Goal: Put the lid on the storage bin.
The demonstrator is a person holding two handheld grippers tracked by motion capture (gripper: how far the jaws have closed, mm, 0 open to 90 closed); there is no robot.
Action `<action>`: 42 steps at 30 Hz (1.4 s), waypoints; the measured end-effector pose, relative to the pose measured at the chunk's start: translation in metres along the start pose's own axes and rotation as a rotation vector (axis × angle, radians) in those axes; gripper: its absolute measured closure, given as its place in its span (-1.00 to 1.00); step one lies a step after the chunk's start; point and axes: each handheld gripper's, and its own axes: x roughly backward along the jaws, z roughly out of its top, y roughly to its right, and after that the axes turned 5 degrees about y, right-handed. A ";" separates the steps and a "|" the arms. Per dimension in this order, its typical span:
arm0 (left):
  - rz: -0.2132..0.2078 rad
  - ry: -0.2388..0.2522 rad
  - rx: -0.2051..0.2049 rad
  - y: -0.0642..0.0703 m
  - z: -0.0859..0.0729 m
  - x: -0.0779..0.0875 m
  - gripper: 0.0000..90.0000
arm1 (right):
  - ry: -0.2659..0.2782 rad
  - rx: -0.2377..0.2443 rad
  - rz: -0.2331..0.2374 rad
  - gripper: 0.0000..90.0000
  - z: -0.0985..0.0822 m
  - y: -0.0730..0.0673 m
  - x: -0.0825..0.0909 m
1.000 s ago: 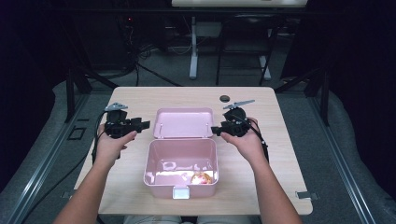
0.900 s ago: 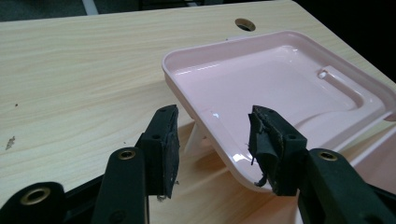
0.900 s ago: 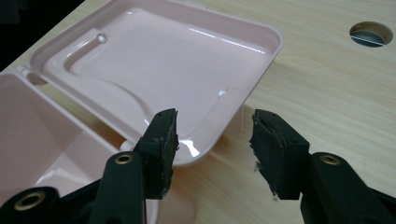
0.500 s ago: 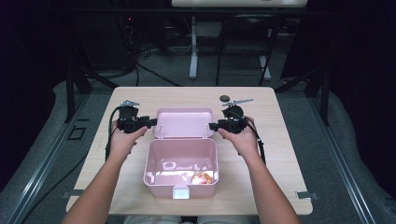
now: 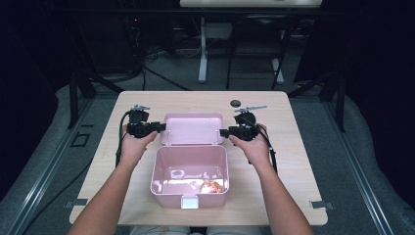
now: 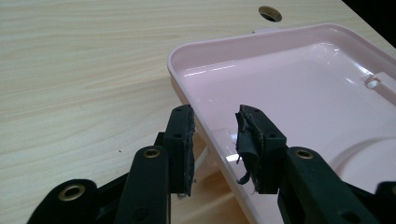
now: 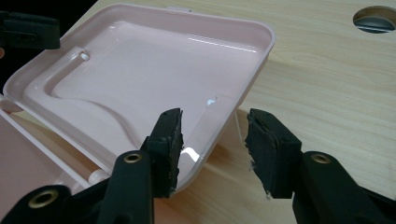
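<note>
Both grippers straddle the open lid's (image 5: 192, 129) side rims — left gripper (image 6: 215, 135) closing, right gripper (image 7: 214, 140) unclenched; clamping evenly would let the pink box (image 5: 190, 169) shut squarely.

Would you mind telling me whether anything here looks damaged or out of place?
Yes: the black pad on one of the left gripper's fingers is torn, with ragged shreds hanging beside the pink lid's rim. The right gripper's pads look frayed too.
</note>
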 end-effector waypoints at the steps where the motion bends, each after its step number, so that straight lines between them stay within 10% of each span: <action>1: 0.003 0.000 -0.001 0.000 0.000 -0.001 0.49 | -0.001 -0.001 0.000 0.21 0.000 0.000 -0.001; 16: 0.003 -0.024 -0.010 -0.004 0.007 -0.009 0.79 | -0.063 -0.042 -0.004 0.46 0.008 0.013 -0.028; 42: -0.059 -0.021 0.041 -0.016 0.011 -0.013 0.74 | -0.079 -0.134 0.003 0.52 0.019 0.022 -0.045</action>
